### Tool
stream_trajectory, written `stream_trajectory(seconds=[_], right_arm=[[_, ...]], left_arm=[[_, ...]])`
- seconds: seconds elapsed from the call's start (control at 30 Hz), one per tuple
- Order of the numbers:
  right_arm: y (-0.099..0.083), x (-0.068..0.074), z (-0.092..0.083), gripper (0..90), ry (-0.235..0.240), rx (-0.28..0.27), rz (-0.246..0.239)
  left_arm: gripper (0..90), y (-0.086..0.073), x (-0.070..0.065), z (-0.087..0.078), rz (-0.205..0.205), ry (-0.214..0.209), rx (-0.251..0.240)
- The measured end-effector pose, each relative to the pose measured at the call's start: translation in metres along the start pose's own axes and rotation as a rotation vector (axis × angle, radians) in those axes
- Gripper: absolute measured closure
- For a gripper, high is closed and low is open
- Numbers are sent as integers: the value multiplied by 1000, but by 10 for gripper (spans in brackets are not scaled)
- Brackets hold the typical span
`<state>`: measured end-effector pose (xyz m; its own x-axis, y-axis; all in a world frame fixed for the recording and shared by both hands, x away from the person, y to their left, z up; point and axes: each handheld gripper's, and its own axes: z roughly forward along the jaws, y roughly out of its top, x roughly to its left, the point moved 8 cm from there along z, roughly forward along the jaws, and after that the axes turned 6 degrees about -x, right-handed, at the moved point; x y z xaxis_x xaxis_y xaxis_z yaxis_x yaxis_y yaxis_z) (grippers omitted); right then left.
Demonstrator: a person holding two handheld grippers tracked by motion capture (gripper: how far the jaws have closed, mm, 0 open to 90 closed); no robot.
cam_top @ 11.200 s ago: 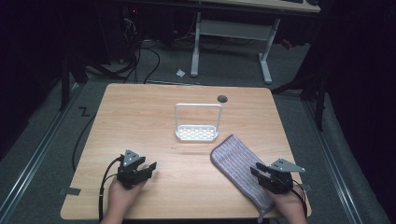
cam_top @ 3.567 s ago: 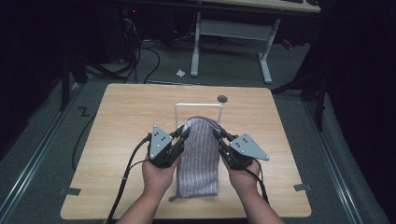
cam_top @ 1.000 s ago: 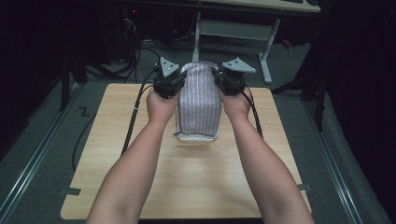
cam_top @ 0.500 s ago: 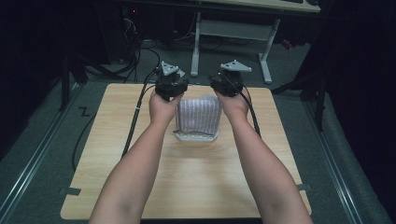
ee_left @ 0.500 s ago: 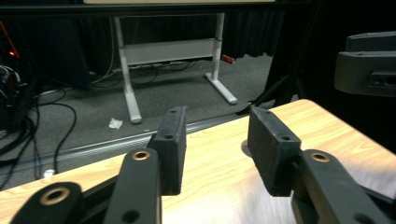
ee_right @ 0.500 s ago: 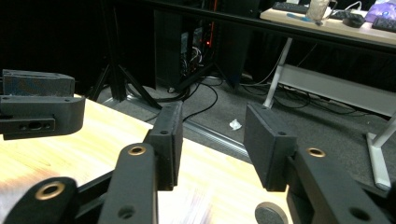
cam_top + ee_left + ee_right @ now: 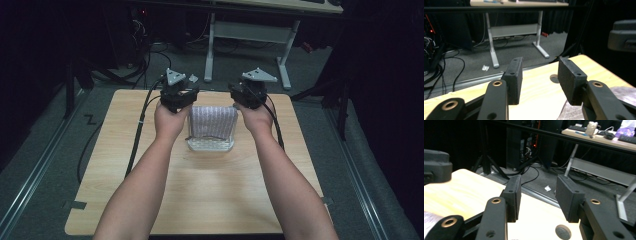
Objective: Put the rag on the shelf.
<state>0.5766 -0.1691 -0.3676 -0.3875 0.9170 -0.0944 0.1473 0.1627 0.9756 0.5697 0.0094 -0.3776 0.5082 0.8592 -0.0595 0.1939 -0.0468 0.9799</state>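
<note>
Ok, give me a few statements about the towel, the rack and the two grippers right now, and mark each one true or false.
1. The towel hangs over the rack. True.
2. The left gripper is shut on the towel. False: its jaws stand apart with nothing between them.
3. The right gripper is open. True.
4. The towel lies flat on the table. False: it is draped on the rack.
5. Both grippers are at the table's far side. True.

Grey cloth (image 7: 212, 122) draped over white rack (image 7: 210, 145)
</note>
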Motion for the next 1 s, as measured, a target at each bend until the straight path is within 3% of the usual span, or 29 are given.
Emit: stream_trajectory(seconds=[0.17,0.33,0.6,0.63,0.67,0.8,1.0], right_arm=[[-6,3,-16,585,6,-9,-7],[-11,7,-30,571,12,-20,-15],[-29,16,-62,515,37,-36,-5],[-32,17,-66,515,41,-34,-5],[-35,17,-68,515,42,-30,-10],[-50,18,-75,492,42,1,-44],[-69,17,-77,476,45,52,-48]], left_arm=[[551,-2,1,-18,-17,-3,-13],[543,-3,0,-31,-5,2,-35],[534,-23,-4,-58,7,-18,-25],[527,-31,-6,-64,51,-19,-2],[523,-35,-7,-67,65,-17,-1],[526,-49,-5,-75,51,-24,5],[518,-68,0,-72,20,-26,44]])
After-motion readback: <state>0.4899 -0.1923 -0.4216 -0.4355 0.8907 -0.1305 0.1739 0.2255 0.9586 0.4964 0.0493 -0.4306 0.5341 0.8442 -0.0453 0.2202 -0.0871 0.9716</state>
